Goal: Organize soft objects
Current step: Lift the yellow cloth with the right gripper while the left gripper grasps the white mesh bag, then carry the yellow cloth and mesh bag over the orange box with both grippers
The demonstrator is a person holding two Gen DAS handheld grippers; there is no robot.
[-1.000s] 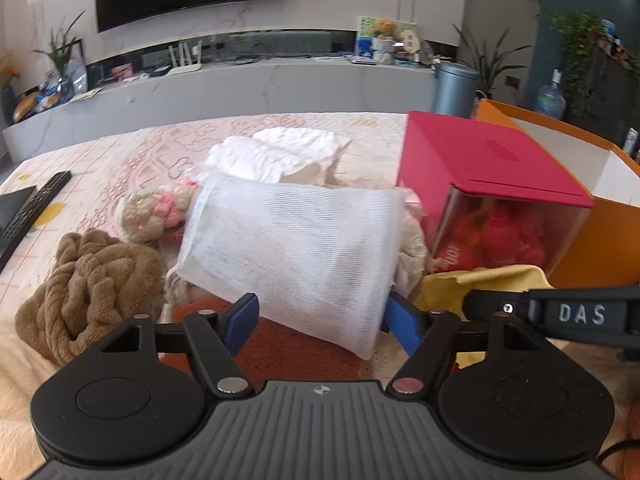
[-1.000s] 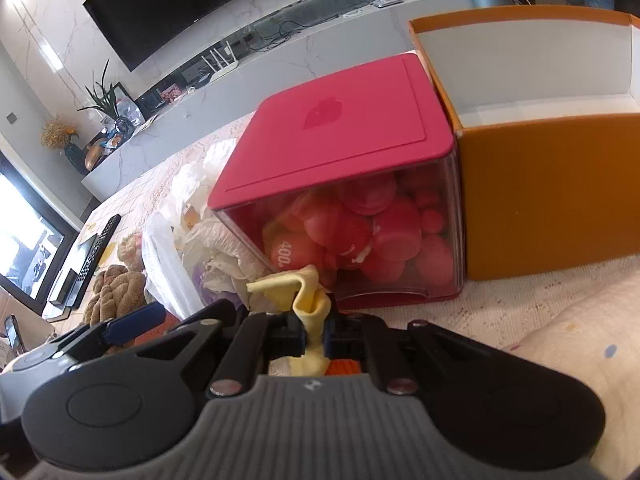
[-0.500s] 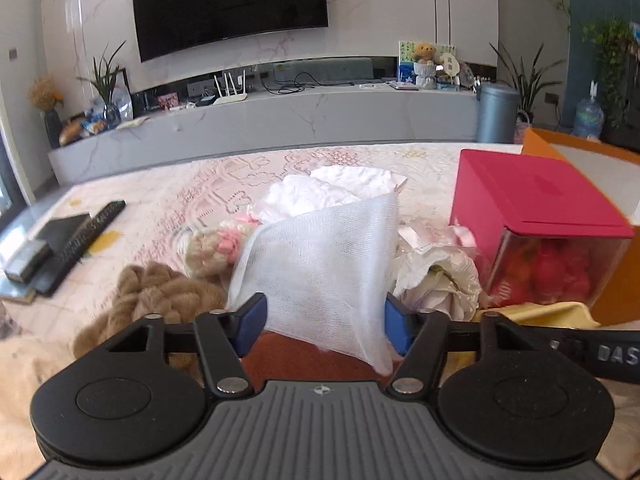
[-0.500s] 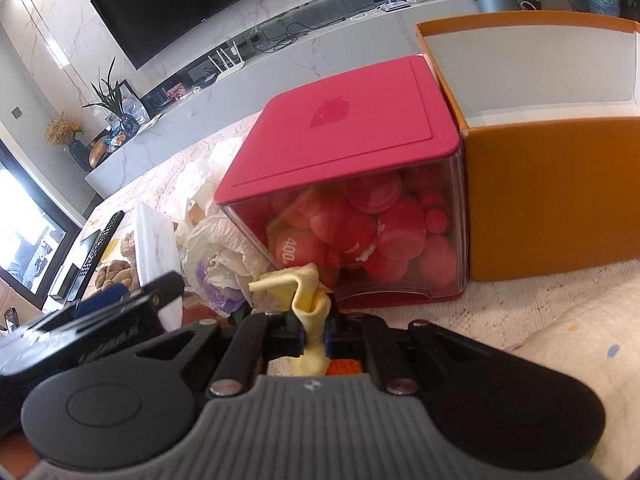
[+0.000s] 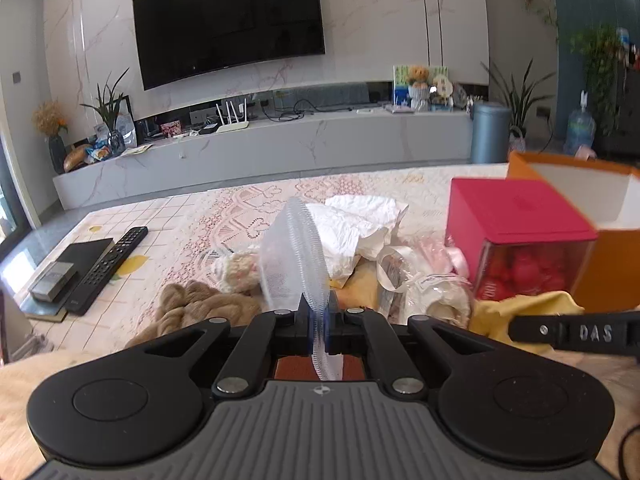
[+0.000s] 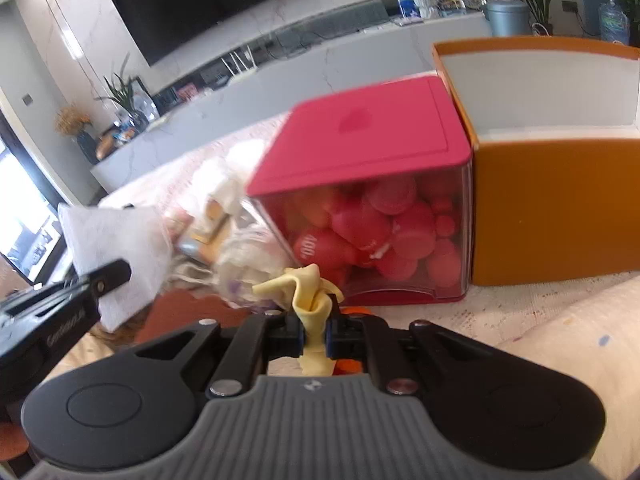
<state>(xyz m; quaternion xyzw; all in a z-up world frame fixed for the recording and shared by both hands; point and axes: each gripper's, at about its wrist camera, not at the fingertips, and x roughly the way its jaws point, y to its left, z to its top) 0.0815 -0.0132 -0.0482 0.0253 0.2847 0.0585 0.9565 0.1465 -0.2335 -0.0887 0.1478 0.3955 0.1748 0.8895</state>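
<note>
At the left edge of the patterned worktop we see a black remote control lying beside a flat black device. Nearer us sits a crumpled brown knitted cloth. Our left gripper has just been closing its fingers, and they now pinch a white mesh cloth, which stands up edge-on from between them above the pile in the middle of the worktop. Behind it lies a crumpled white cloth. Further right a clear box with a red lid, full of red round pieces, stands touching an open orange box with a white inside by the right edge. Our right gripper has its fingers closed on a bunched pale yellow cloth, held just in front of the red-lidded box. In the right wrist view the mesh cloth appears at the left, raised above the worktop.
</note>
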